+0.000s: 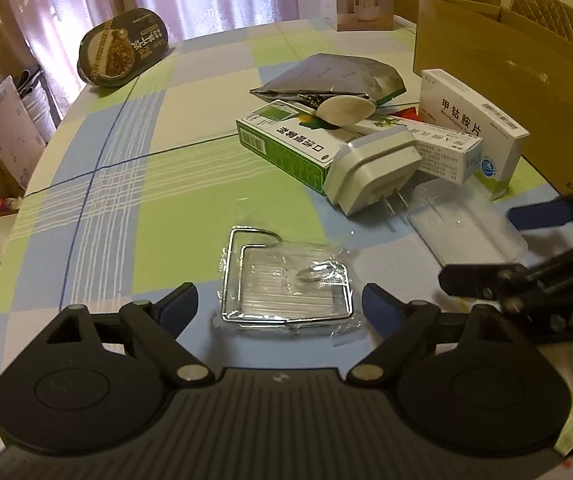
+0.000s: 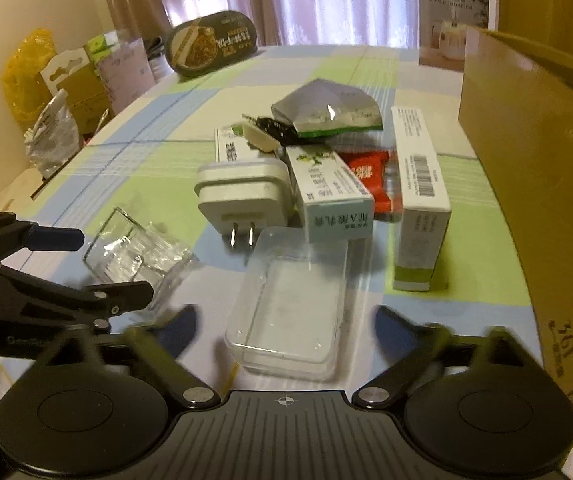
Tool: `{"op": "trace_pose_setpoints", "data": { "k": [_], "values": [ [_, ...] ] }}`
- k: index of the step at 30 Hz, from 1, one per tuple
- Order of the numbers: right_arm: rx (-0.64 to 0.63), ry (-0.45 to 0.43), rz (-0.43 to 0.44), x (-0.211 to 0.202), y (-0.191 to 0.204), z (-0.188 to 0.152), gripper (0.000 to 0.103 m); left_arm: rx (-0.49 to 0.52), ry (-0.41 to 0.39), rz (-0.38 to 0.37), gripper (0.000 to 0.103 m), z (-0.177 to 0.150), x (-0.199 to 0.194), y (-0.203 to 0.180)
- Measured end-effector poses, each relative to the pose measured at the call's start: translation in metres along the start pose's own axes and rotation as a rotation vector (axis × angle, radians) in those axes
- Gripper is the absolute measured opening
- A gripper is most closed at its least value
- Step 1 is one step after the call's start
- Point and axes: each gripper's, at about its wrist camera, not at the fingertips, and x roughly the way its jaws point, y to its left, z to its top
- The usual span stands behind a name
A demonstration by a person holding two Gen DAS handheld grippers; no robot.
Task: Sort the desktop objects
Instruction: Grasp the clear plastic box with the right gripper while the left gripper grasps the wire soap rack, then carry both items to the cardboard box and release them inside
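Spread wide, the left gripper (image 1: 280, 306) brackets a chrome wire holder wrapped in clear film (image 1: 286, 280) on the checked tablecloth (image 1: 134, 184); a white two-pin plug adapter (image 1: 370, 168) sits at one o'clock, a green-and-white carton (image 1: 286, 144) behind it.

Right wrist view: the right gripper (image 2: 286, 328), blurred but parted, flanks a clear plastic case (image 2: 290, 304); a brown cardboard box (image 2: 542, 200) stands at three o'clock.

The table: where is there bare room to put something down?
Bare cloth on the table runs from the wrapped wire rack to the dark food tub. It is crowded around the white plug adapter, toward the cardboard box.
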Motion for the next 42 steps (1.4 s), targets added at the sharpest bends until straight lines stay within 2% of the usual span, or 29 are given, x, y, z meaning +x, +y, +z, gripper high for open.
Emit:
{"op": "trace_pose_setpoints", "data": {
  "k": [3,5,6,8,10,15,19,24,29,35,42],
  "values": [
    [0.001,0.010,-0.004,0.002,-0.003,-0.001,0.075,0.007,-0.003,0.003,0.087,0.000,0.002,-0.001],
    [-0.014,0.011,-0.010,0.002,-0.003,-0.002,0.056,0.010,-0.006,0.010,0.087,0.000,0.004,-0.002],
    [-0.022,0.010,-0.021,0.001,-0.003,-0.003,0.054,0.010,-0.005,0.012,0.086,0.000,0.005,-0.002],
    [-0.030,0.012,-0.023,-0.001,-0.005,-0.004,0.054,0.012,-0.005,0.006,0.084,0.001,0.005,-0.003],
    [-0.050,0.011,-0.041,-0.005,-0.005,-0.006,0.053,0.014,-0.004,-0.003,0.072,0.001,0.005,-0.004],
    [-0.071,0.011,-0.058,-0.013,-0.009,-0.014,0.053,0.019,-0.005,-0.001,0.072,0.001,0.004,-0.007],
    [-0.072,0.006,-0.067,-0.009,-0.010,-0.013,0.055,0.027,-0.012,0.009,0.076,0.001,0.005,-0.010],
    [-0.094,0.008,-0.067,-0.001,-0.006,-0.009,0.059,0.022,-0.010,0.016,0.076,0.002,0.009,-0.011],
    [-0.077,0.007,-0.067,-0.004,-0.010,-0.009,0.054,0.010,-0.007,0.023,0.067,0.003,0.008,-0.010],
    [-0.059,-0.021,-0.061,-0.024,-0.010,-0.010,0.053,0.004,0.001,0.010,0.065,0.003,-0.004,-0.015],
    [-0.042,-0.081,-0.064,-0.057,-0.010,-0.010,0.053,-0.020,-0.039,0.000,0.065,0.003,-0.035,-0.025]
  ]
}}
